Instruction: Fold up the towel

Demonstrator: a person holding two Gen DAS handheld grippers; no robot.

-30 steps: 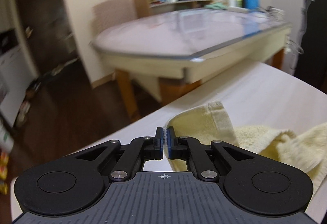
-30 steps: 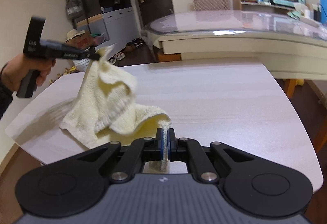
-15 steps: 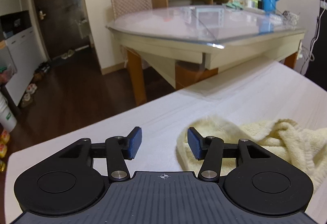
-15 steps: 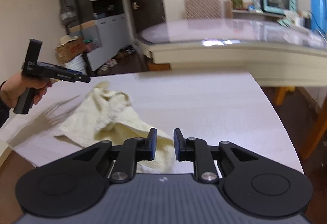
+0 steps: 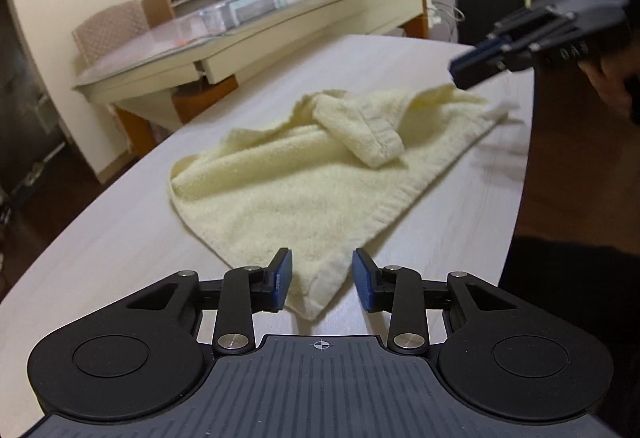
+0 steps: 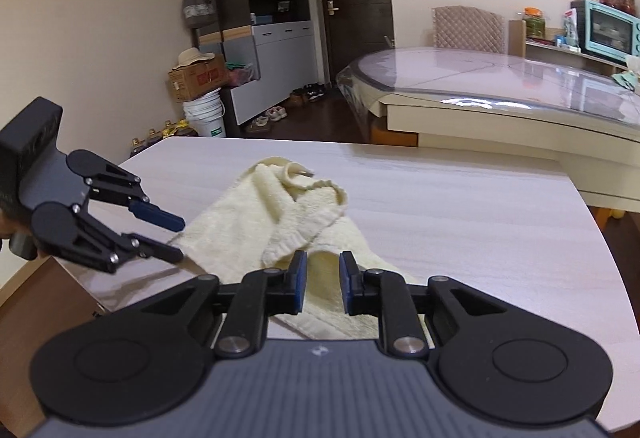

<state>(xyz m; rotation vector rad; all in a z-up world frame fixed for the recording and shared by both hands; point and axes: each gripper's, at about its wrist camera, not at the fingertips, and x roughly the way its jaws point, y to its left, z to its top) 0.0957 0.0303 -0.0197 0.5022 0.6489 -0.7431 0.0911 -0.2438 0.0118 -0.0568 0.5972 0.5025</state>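
Left wrist view: left gripper (image 5: 322, 280) spread, jaws closing, over near corner of towel (image 5: 320, 182), pads clear of cloth. Towel rumpled on table (image 5: 120, 238), one edge rolled over.
Right wrist view: right gripper (image 6: 323, 284) slightly parted above towel (image 6: 288, 214), gripping nothing.
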